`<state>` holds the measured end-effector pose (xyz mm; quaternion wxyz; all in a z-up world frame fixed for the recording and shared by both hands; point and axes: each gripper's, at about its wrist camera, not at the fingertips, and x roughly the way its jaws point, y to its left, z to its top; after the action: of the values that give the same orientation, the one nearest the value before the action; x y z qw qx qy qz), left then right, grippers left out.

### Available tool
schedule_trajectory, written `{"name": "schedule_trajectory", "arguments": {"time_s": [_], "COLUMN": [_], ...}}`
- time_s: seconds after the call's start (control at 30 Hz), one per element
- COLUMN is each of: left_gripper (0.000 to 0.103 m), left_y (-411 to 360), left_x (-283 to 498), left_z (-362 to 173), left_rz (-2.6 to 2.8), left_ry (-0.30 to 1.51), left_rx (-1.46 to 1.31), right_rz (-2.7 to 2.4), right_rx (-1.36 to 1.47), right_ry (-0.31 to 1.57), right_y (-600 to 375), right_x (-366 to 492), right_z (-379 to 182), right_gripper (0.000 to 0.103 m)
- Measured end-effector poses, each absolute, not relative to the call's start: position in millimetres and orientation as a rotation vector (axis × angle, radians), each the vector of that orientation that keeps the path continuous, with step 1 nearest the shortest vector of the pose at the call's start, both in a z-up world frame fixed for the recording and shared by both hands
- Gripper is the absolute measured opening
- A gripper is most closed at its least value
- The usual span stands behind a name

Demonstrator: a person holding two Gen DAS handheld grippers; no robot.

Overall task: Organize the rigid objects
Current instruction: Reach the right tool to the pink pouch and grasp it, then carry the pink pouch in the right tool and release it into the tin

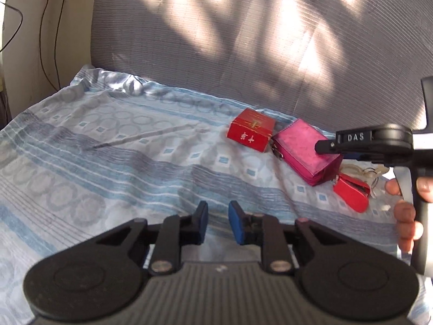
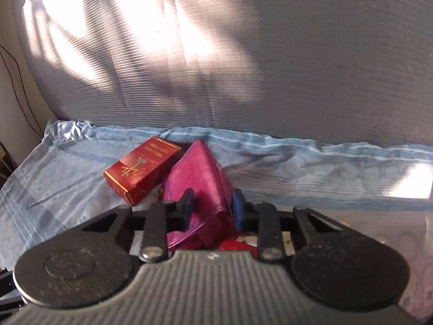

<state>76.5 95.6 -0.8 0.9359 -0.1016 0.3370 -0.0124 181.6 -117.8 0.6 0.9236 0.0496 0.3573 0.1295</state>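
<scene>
The left hand-held gripper [image 1: 218, 223] hovers above the patterned blue bed sheet [image 1: 108, 149] with its blue-padded jaws apart and nothing between them. The right hand-held gripper [image 2: 211, 208] straddles the near corner of a pink wallet [image 2: 200, 178]; its pads [image 2: 237, 211] sit on either side of the wallet and appear to touch it, though a firm grip cannot be confirmed. In the left wrist view the right hand-held gripper [image 1: 328, 146] reaches onto the wallet [image 1: 303, 149] from the right, with the person's hand [image 1: 406, 216] on its handle. A red box [image 1: 251, 130] with gold lettering lies just left of the wallet, seemingly touching it at one corner. A small red stapler [image 1: 351, 192] lies just in front of the wallet, with a bunch of keys [image 1: 370, 174] beside it. All items rest on the sheet near the grey upholstered backrest [image 1: 243, 40]
</scene>
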Motion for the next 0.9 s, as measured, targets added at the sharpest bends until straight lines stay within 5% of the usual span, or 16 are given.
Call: {"name": "schedule_trajectory", "arguments": {"time_s": [0.23, 0.5, 0.9], "left_gripper": [0.019, 0.019, 0.02], "left_y": [106, 34, -32], "left_x": [72, 41, -11], "left_z": [8, 6, 2], "left_rz": [-0.122, -0.783, -0.953], "left_ry": [0.65, 0.686, 0.753], "left_rx": [-0.287, -0.249, -0.19], "right_rz": [0.538, 0.495, 0.339], "right_rx": [-0.006, -0.092, 0.217], "right_ry": [0.771, 0.776, 0.649], "right_y": [-125, -222, -264], "right_x": [77, -60, -147], "right_z": [19, 39, 16], "right_gripper": [0.029, 0.03, 0.033]}}
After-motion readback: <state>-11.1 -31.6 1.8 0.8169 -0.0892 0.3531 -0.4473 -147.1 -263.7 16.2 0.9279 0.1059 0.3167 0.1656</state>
